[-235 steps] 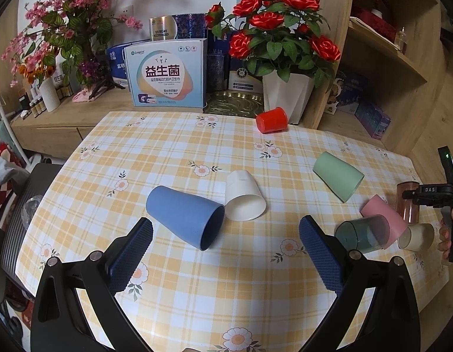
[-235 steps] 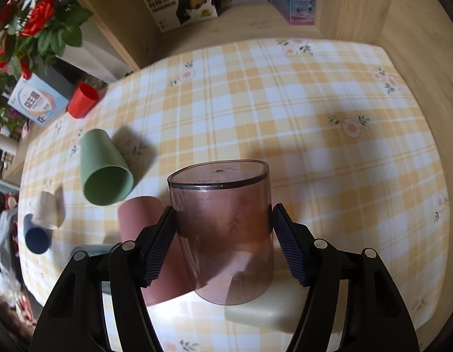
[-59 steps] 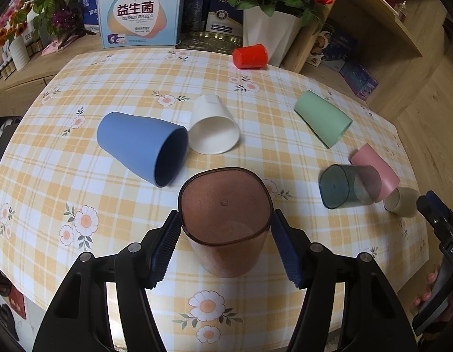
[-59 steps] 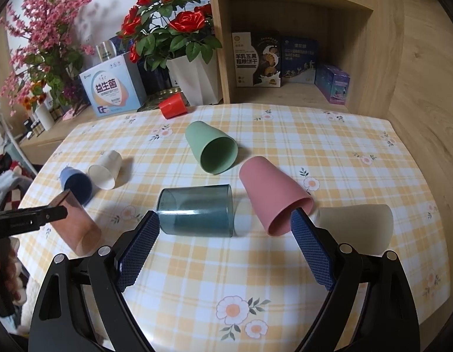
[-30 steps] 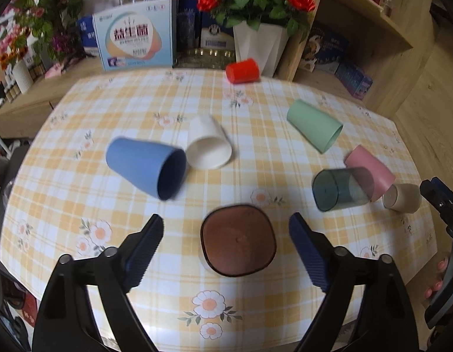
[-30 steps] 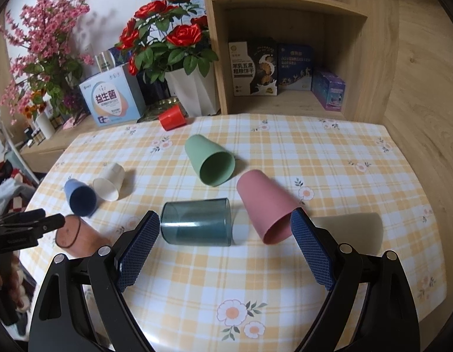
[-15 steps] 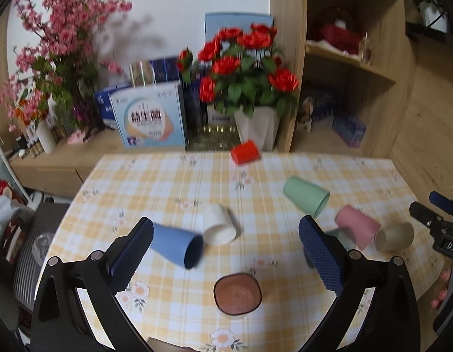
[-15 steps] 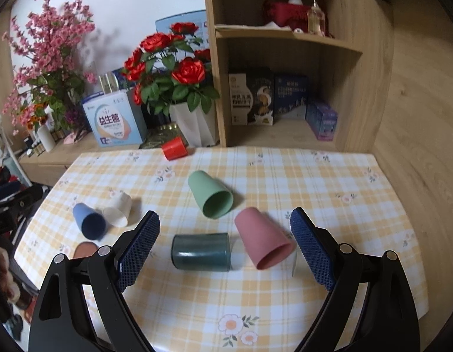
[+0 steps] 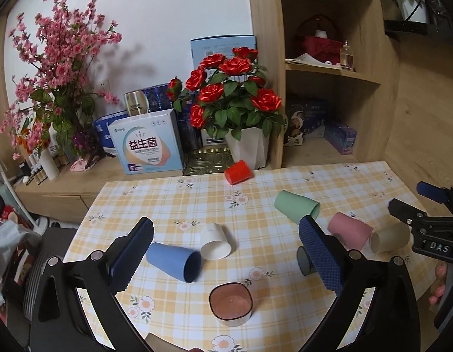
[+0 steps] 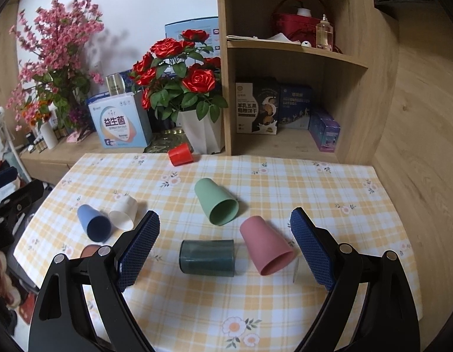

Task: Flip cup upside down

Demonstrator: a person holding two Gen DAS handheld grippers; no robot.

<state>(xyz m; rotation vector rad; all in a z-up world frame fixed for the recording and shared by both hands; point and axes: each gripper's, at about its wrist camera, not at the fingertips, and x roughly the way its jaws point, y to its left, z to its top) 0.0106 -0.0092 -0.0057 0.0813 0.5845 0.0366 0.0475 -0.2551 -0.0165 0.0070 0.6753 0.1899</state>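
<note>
A clear brown cup (image 9: 230,304) stands upside down near the table's front edge; it shows partly behind a finger in the right wrist view (image 10: 90,250). My left gripper (image 9: 226,253) is open and empty, high above and behind it. My right gripper (image 10: 226,248) is open and empty above a dark teal cup (image 10: 207,258) and a pink cup (image 10: 266,248), both on their sides. Blue (image 9: 173,261), white (image 9: 214,242), green (image 9: 296,206), red (image 9: 238,171) and beige (image 9: 389,237) cups also lie on their sides.
The yellow checked table (image 9: 255,205) backs onto a low cabinet with a rose pot (image 9: 247,146), boxes (image 9: 145,145) and pink blossoms (image 9: 62,88). A wooden shelf unit (image 10: 288,88) stands at the back right. The right gripper shows in the left wrist view (image 9: 429,228).
My left gripper set the brown cup down upside down, opened, then rose and pulled back from it. My right gripper also rose and drew back from the table.
</note>
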